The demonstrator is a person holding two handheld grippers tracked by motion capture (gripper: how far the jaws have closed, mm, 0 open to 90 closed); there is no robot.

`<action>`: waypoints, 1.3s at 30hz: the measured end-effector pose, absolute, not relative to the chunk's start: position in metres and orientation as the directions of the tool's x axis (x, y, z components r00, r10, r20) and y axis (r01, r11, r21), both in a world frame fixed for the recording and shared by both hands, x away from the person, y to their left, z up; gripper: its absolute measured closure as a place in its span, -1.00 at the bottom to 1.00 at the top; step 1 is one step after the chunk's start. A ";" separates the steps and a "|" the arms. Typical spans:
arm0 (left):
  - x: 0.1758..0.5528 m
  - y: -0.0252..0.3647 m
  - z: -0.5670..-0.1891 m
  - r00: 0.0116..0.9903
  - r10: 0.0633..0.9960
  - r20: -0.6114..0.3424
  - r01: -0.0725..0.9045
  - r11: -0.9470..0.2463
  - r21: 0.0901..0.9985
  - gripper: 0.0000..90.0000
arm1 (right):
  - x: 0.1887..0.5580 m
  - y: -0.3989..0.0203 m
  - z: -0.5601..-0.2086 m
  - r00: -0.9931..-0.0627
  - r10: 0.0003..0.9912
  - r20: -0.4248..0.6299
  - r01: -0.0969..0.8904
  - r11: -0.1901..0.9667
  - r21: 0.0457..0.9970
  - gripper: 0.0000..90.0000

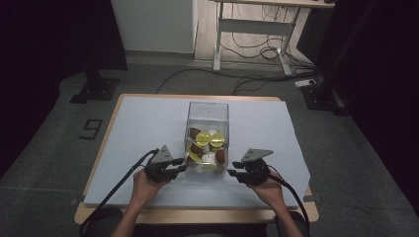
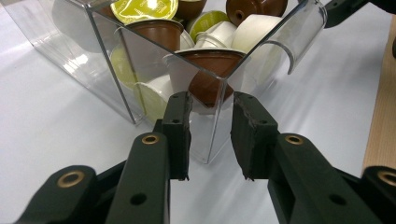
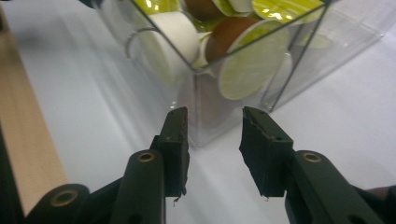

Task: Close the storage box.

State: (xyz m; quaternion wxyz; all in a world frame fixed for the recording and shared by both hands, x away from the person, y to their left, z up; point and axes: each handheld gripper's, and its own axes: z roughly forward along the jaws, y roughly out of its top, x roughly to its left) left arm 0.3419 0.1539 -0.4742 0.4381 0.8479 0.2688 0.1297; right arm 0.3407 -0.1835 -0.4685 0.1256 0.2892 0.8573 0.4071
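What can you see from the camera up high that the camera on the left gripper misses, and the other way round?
High view: the whole table, both hands, the left gripper and right gripper either side of the clear box, plus floor cables and a desk behind. Left gripper view: its two black jaws close up, standing apart around a bottom corner of the box, and a curved cutout in the box wall. Both: the box full of coffee capsules.

The high view looks forward and down on the bench [image 1: 148, 123] from afar, while both gripper views closely face the clear box's [image 1: 207, 118] opposite near corners.
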 end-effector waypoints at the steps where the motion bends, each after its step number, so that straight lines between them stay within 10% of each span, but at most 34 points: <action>1: 0.342 0.154 -0.474 0.822 0.570 -0.016 0.342 -0.470 0.814 0.50 | 0.339 -0.183 -0.468 -0.806 0.592 0.024 0.391 0.502 0.772 0.38; 39: 0.337 0.147 -0.461 0.784 0.620 0.005 0.366 -0.469 0.804 0.49 | 0.350 -0.137 -0.455 -0.840 0.541 0.039 0.365 0.511 0.778 0.79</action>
